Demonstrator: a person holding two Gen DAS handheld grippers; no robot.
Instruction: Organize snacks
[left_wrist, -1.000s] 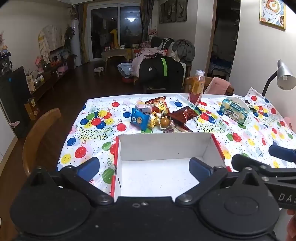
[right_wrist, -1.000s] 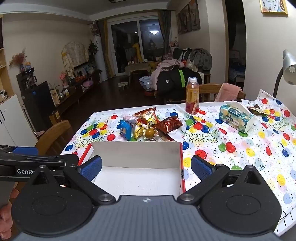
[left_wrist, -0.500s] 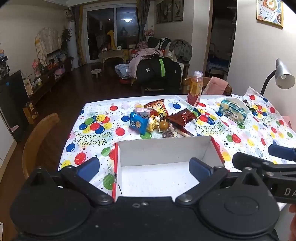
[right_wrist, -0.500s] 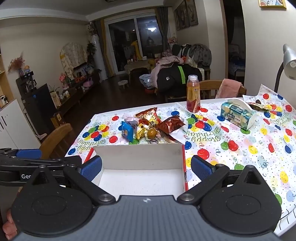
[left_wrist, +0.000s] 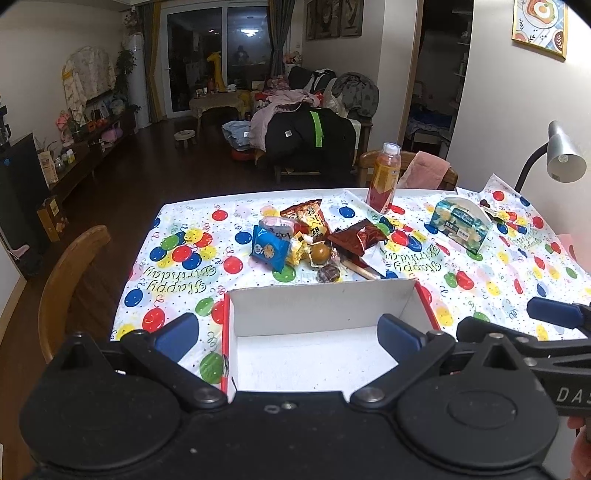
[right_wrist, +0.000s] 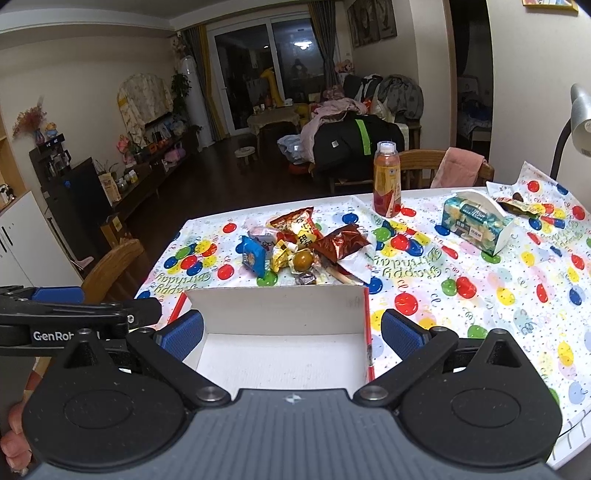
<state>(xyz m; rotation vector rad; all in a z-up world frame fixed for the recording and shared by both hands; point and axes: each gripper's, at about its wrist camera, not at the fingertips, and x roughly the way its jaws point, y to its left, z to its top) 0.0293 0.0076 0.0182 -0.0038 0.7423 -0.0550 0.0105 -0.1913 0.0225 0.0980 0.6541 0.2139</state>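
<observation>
A pile of snacks (left_wrist: 314, 240) lies mid-table: a blue packet (left_wrist: 269, 249), a dark red bag (left_wrist: 356, 236), an orange bag (left_wrist: 308, 218) and round sweets. The same snack pile (right_wrist: 299, 243) shows in the right wrist view. In front of it stands a white cardboard box (left_wrist: 321, 310) with red outer sides, nothing inside it. My left gripper (left_wrist: 288, 336) hangs open over the box's near part, holding nothing. My right gripper (right_wrist: 293, 332) is also open and holds nothing, straddling the box (right_wrist: 277, 306). Each gripper shows at the other view's edge.
An orange drink bottle (left_wrist: 384, 179) stands at the table's far edge. A tissue box (left_wrist: 461, 223) lies far right, near a desk lamp (left_wrist: 561, 155). A wooden chair (left_wrist: 70, 273) is at the left side. A balloon-print cloth (left_wrist: 177, 269) covers the table.
Both grippers have drawn back and risen a little, so the box and snacks sit slightly farther off. Both stay open.
</observation>
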